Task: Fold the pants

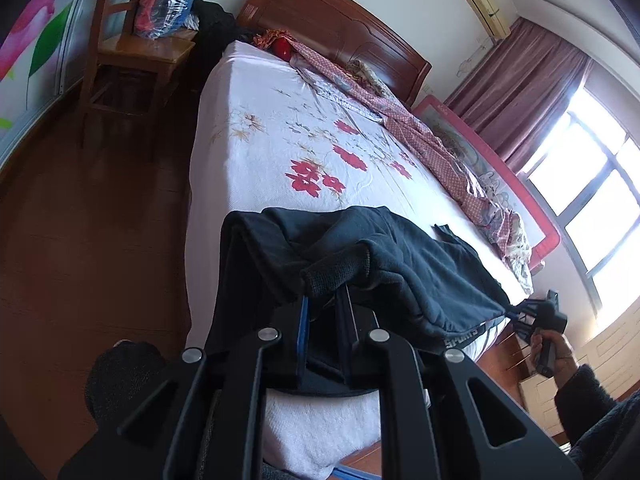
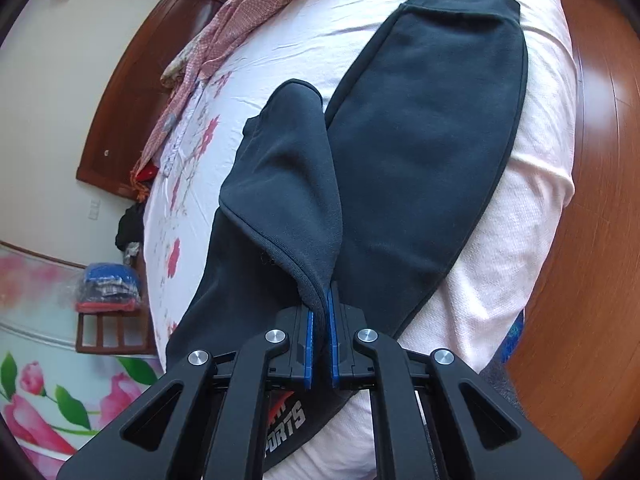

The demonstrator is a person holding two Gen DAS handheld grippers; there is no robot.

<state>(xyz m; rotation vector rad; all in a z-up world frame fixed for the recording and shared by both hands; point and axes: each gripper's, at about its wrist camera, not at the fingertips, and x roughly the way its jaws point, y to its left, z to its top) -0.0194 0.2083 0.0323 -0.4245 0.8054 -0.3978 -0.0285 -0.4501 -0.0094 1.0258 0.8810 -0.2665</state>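
Observation:
Dark blue-black sweatpants lie across the near end of the bed, one leg stretched along the bed's edge. My left gripper is shut on a ribbed cuff of the pants and holds it lifted. My right gripper is shut on the hem of the other leg, whose upper part is folded back over itself. The right gripper also shows in the left wrist view at the pants' far corner, held by a hand. White "SPORTS" lettering shows under the right gripper.
The bed has a white sheet with red flowers and a wooden headboard. A pink patterned blanket lies bunched along the far side. A wooden chair with bagged clothes stands by the bed. The wooden floor is on the left.

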